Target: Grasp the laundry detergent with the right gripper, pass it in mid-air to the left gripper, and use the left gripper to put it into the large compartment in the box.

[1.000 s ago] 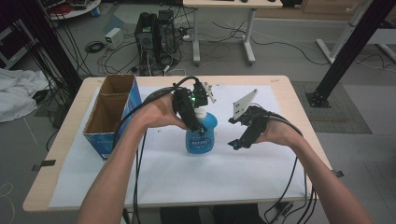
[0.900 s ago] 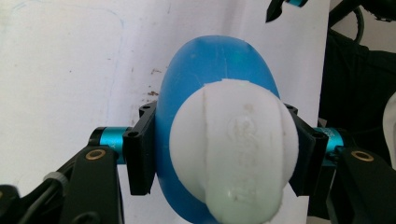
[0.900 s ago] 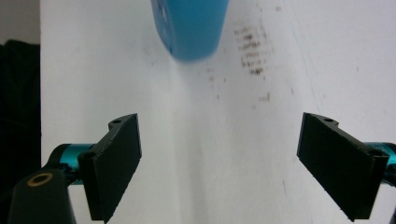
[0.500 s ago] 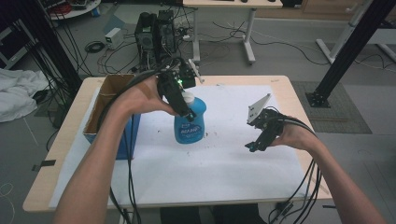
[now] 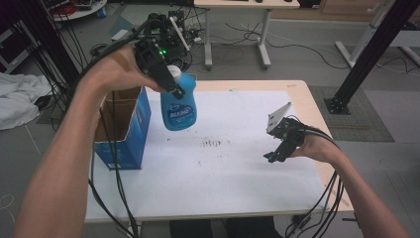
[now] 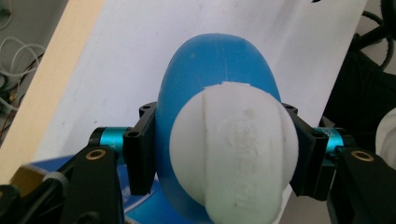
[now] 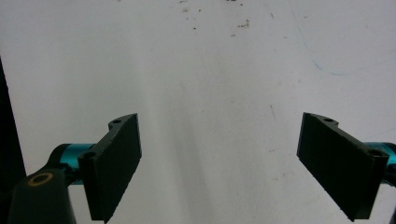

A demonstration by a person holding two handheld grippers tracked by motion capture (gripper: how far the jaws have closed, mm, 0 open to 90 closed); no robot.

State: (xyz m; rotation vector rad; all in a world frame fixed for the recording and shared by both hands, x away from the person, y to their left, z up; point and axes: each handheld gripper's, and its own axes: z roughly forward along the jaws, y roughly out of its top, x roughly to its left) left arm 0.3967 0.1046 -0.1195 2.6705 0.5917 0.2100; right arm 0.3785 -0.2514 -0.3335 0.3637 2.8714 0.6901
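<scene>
Now, nearest the person, the right gripper (image 5: 276,151) hangs low over the white sheet (image 5: 237,168) at the table's right side, its jaws spread wide with nothing between them; the right gripper view looks down past them onto bare, speckled sheet. A second ago it sat closer to the middle, just beside the bottle; since then it has drifted out toward the right edge and settled.

Farther out, the left gripper (image 5: 171,82) is clamped on the neck of the blue bottle (image 5: 179,106), just under its white cap (image 6: 236,149), with a jaw pressing on either side in the left gripper view. A second ago the bottle stood upright on the sheet at mid-table. Half a second ago it was already off the surface. It now hangs well above the table, carried leftward and tilted, right beside the open top of the blue box (image 5: 130,134) at the table's left edge, not over it yet. The box has not shifted.

Beyond the table (image 5: 302,96), cables, desk legs and a black frame crowd the floor.
</scene>
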